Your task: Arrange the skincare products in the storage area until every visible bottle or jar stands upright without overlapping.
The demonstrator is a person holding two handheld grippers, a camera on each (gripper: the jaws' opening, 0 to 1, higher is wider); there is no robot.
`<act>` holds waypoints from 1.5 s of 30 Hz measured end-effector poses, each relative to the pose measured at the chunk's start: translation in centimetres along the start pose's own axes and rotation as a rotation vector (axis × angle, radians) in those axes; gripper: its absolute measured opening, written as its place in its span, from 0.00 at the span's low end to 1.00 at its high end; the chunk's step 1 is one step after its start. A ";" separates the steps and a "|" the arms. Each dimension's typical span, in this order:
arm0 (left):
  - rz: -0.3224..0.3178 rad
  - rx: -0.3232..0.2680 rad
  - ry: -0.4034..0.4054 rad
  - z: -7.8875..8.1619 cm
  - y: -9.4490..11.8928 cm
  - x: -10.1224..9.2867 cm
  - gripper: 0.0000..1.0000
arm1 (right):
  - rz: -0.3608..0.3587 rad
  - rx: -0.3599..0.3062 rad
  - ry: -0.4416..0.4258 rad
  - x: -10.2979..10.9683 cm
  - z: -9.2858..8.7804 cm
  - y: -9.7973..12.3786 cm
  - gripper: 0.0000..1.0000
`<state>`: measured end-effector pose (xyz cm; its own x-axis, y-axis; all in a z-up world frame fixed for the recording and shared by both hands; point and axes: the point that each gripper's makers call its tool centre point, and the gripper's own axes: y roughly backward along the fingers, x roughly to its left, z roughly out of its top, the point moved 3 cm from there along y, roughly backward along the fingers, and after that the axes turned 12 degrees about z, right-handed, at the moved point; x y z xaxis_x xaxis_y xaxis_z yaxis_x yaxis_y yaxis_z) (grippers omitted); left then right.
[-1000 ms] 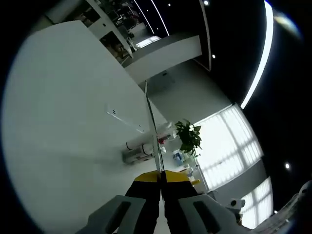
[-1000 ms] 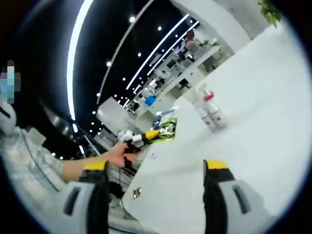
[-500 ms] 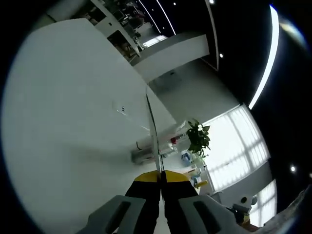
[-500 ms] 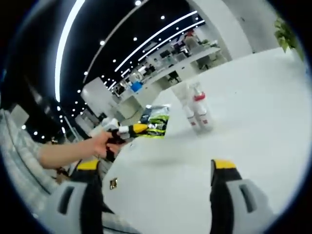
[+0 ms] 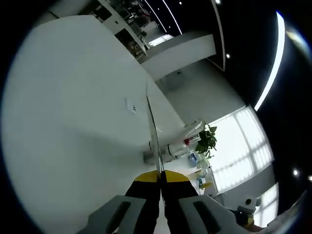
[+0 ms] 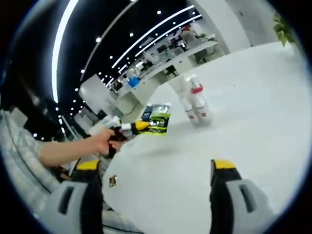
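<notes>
My left gripper (image 5: 160,174) is shut on a thin flat packet (image 5: 152,131), seen edge-on as a line rising from the jaws. In the right gripper view a hand (image 6: 103,141) holds that left gripper (image 6: 138,127) over the table's near corner, gripping the green and yellow packet (image 6: 157,118). A few slim white bottles (image 6: 195,103) with clear caps and a red collar stand upright close together on the white table (image 6: 243,122). They lie to the right beyond the packet's edge as bottles (image 5: 179,147) in the left gripper view. My right gripper (image 6: 157,168) hangs open above the table with nothing between its fingers.
A small white card (image 5: 130,105) lies flat on the table (image 5: 73,107). A potted plant (image 5: 207,140) stands beyond the table's far end near bright windows. Desks and shelving sit further back in the office.
Both views have shifted with the hands. The left gripper still holds the packet shut, now slightly closer to the bottles. The right gripper stays open.
</notes>
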<state>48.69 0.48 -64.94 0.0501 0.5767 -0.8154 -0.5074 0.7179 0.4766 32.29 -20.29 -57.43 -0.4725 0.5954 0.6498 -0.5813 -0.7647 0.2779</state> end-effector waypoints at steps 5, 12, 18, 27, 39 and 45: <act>0.007 0.002 0.014 0.2 -0.5 0.7 0.00 | -0.005 0.021 0.004 0.0 -0.2 -0.3 0.89; 0.028 0.036 0.018 -0.4 -1.7 1.6 0.00 | -0.017 0.028 -0.014 -0.3 -0.6 -0.5 0.89; 0.010 0.048 0.025 -0.2 -3.3 1.3 0.00 | -0.043 0.019 -0.027 -0.6 -0.3 0.1 0.90; 0.018 0.080 0.021 -0.5 -5.5 0.9 0.01 | -0.102 0.005 -0.040 -1.3 -0.6 2.1 0.90; 0.083 0.103 0.000 -1.2 -7.2 1.9 0.01 | -0.160 -0.010 -0.095 -2.3 -1.7 4.4 0.90; 0.088 0.101 0.034 -0.9 -8.1 2.3 0.01 | -0.178 -0.003 -0.104 -2.8 -2.1 5.0 0.90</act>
<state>52.09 -4.38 -70.95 -0.0207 0.6272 -0.7786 -0.4196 0.7014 0.5762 29.32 -25.28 -59.33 -0.2908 0.6924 0.6603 -0.6520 -0.6485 0.3929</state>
